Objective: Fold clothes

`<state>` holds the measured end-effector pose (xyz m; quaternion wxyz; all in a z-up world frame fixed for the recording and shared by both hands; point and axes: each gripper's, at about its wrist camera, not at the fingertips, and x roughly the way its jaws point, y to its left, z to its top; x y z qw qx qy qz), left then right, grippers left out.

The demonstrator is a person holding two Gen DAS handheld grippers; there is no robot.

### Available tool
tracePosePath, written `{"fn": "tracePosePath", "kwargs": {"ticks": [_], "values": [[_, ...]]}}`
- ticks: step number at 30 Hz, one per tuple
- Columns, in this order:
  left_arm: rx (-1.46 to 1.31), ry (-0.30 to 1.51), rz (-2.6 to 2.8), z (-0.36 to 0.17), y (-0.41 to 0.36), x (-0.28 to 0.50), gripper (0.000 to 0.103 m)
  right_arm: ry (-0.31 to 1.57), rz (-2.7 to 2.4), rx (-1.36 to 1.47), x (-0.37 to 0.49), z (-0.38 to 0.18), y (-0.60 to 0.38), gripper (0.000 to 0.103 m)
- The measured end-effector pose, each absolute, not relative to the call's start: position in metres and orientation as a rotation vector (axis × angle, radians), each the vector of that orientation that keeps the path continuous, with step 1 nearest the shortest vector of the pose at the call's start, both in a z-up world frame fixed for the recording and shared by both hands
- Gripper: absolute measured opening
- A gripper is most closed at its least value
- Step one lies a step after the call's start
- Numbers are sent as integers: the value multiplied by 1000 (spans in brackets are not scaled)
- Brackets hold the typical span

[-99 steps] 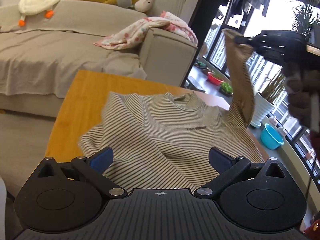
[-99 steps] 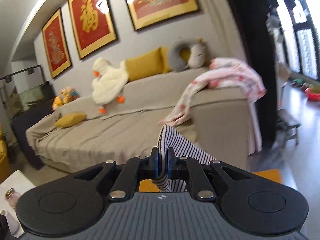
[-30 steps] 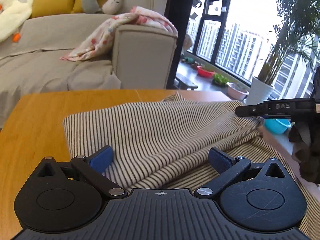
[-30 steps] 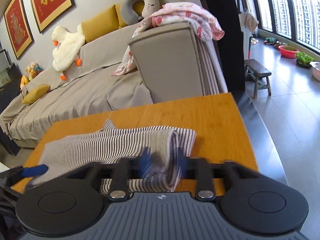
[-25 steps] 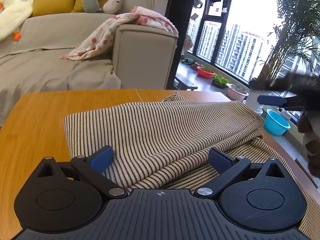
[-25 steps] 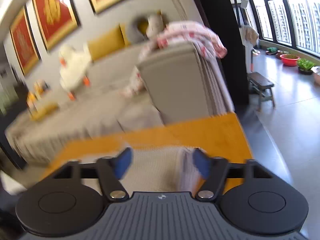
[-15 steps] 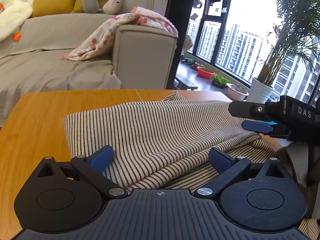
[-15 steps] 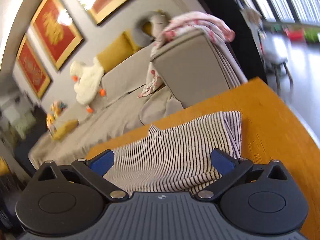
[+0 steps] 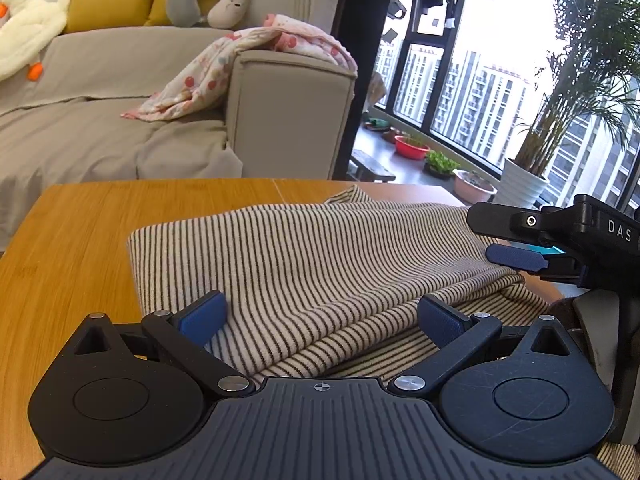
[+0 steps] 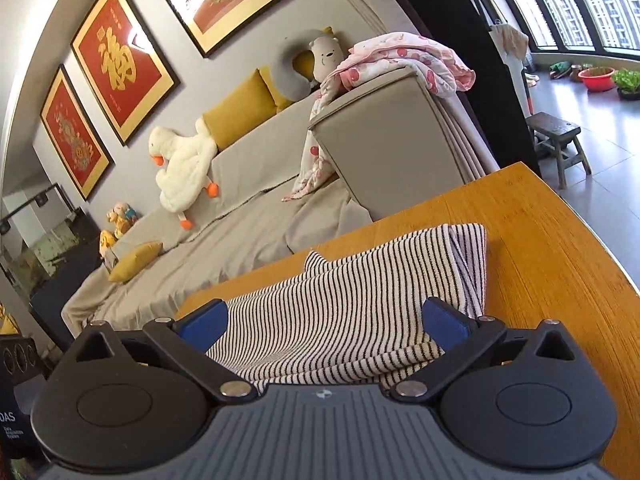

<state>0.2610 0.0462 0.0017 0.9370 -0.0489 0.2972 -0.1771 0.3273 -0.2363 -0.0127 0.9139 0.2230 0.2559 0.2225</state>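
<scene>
A beige shirt with thin dark stripes [image 9: 312, 264] lies folded over itself on the wooden table [image 9: 68, 248]. My left gripper [image 9: 320, 318] hovers open over the shirt's near edge, nothing between its blue pads. In the left wrist view my right gripper [image 9: 516, 240] reaches in from the right, open, its blue pad just above the shirt's right fold. Through the right wrist camera the same shirt [image 10: 352, 312] lies under my open right gripper [image 10: 322, 318], the folded edge toward the far right.
A grey sofa [image 9: 132, 128] stands beyond the table, with a pink spotted blanket [image 9: 248, 60] over its armrest and a white plush duck [image 10: 180, 168]. Potted plants and bowls line the window floor [image 9: 440, 164]. A small wooden stool [image 10: 560, 140] stands right of the sofa.
The right gripper let go of the lifted sleeve after laying it across the shirt, opened, and settled low at the shirt's right side. The left gripper stayed open and still.
</scene>
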Motion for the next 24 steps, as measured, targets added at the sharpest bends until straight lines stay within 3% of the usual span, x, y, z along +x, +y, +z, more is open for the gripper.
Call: {"fn": "tracePosePath", "kwargs": {"ticks": [10,18,24], "values": [[-121,617,-370,2,50,265,103,608,611,471,338,-16,-233,103],[-183,621,-395,0,60,273,103,572,598,533,335,-20,-238,103],[-154,628,-390,1,55,273,103,570,542,431,331,-17,-223,103]]}}
